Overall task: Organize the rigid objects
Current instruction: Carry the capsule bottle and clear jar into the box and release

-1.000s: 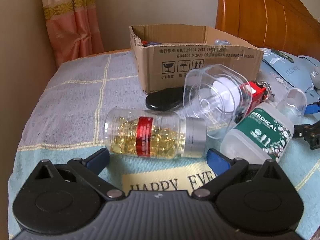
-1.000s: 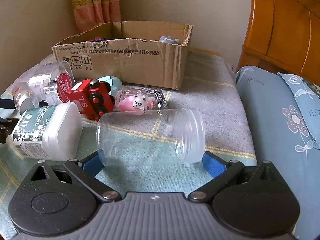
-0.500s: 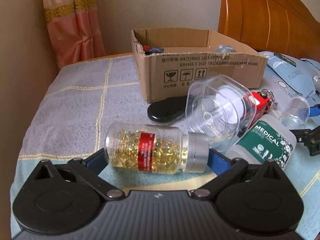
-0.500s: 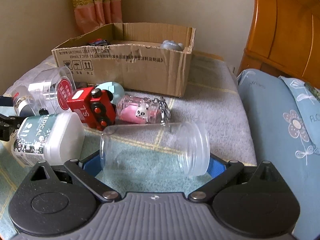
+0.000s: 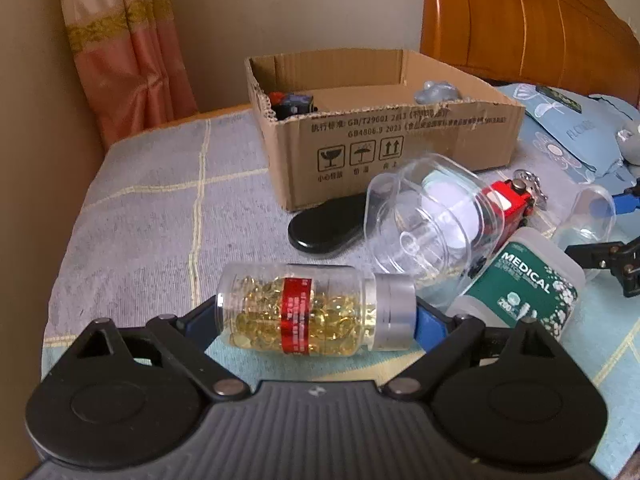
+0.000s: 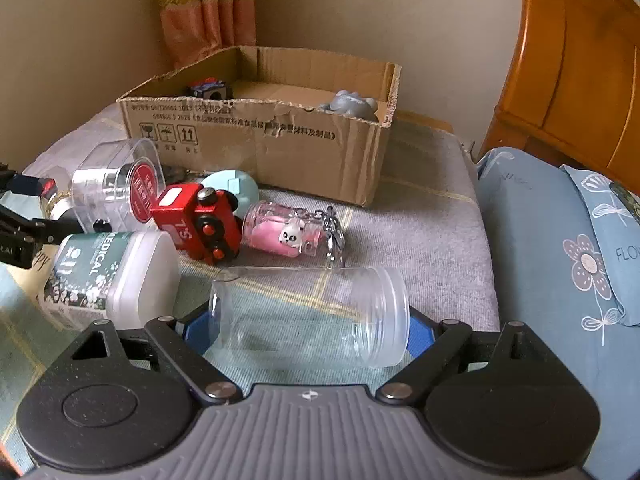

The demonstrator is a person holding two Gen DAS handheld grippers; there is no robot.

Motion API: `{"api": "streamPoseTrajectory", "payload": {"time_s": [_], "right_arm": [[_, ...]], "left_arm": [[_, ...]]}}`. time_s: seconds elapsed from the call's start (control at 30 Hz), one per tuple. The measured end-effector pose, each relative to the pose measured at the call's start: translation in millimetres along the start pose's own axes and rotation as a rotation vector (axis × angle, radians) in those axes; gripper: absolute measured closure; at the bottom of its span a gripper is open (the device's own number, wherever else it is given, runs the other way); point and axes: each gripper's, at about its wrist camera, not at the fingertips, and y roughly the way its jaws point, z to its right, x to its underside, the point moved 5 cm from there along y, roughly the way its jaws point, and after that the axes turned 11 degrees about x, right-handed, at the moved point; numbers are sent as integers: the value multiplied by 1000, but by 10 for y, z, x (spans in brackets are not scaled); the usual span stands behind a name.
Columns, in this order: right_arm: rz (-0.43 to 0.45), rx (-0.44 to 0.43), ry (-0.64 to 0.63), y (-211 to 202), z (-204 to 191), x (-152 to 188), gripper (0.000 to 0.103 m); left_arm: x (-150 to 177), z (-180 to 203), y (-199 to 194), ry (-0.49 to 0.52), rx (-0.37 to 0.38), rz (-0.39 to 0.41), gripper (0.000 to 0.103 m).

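left grip: left gripper (image 5: 316, 312) has just been closing; blue pads now sit at both ends of the clear plastic bottle of yellow capsules with a red label and silver cap (image 5: 316, 312), lengthwise. Looks clamped and lifted off the bedspread, but firmness can't be confirmed.
right grip: right gripper (image 6: 308, 316) also just been closing; pads at base and open mouth of the empty clear plastic jar (image 6: 308, 316), lying sideways between them. Contact likely, not certain.
target: brown cardboard box (image 5: 400, 148) stands behind the clutter on the grey checked bedspread (image 5: 160, 220); a few items already inside.
risk, capsule bottle: end-to-end hold on a smooth cap and base; it could pivot or squirt out if tilted on the way over.
risk, jar: thin wall at the open rim may flex under the pad, so the grip loosens and the jar drops.
risk, neighbours: white bottle with green "MEDICAL" label (image 6: 116, 272) lies just beside both grippers; a sideways sweep would knock it, or the red toy train (image 6: 200, 220) and the large clear canister (image 5: 432, 220) behind.
risk, box: near wall is torn and soft; carrying low would snag it.
risk, arms: both heading to one box could collide.
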Motion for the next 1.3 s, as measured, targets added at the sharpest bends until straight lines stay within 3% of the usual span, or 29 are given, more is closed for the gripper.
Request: {"api": "streamPoseTrajectory", "payload": {"time_s": [0.37, 0.7, 1.0, 1.3], "right_arm": [[-4, -99, -75, -287, 74, -207, 10], [92, -111, -143, -568, 153, -671, 10], [169, -76, -168, -628, 213, -1086, 10], [189, -53, -187, -611, 182, -1148, 10]], "left_arm": [[-140, -14, -306, 77, 36, -109, 9], [-882, 215, -588, 183, 91, -62, 9], [-1652, 335, -351, 219, 78, 15, 9], [-1808, 291, 104, 159, 65, -6, 9]]}}
